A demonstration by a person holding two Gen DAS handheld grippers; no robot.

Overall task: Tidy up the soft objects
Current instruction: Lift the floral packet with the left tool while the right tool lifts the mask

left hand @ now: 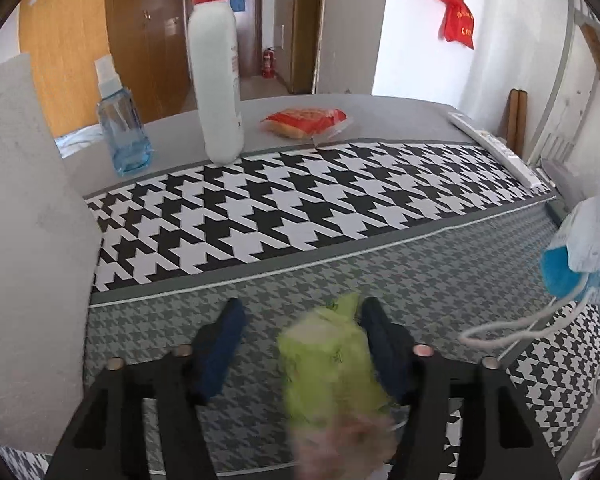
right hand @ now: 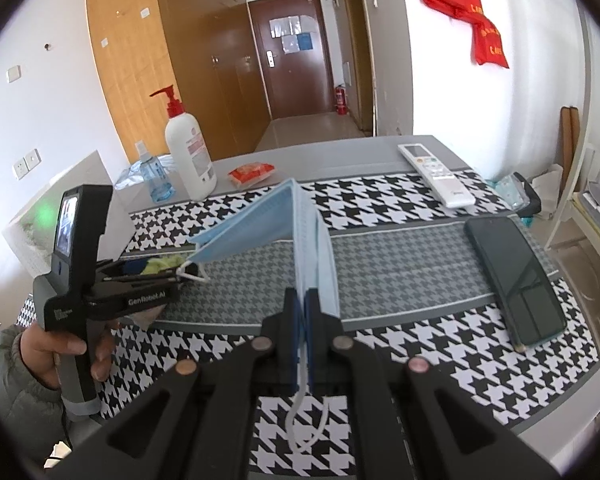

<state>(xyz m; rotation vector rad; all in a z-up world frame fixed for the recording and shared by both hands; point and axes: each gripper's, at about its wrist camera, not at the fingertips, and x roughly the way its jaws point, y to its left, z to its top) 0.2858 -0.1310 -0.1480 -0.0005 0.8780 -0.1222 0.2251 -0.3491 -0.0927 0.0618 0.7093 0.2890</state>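
Observation:
My right gripper is shut on a light blue face mask, folded and held upright above the houndstooth table cloth; its ear loop hangs between the fingers. The mask also shows at the right edge of the left wrist view. My left gripper is open, jaws wide apart. A blurred lime-green soft object sits between them, against the right finger; it also shows in the right wrist view. Whether it is gripped is unclear.
A white pump bottle, a blue spray bottle and a red snack packet stand at the table's far side. A white remote and a black phone lie at the right. A white box stands at the left.

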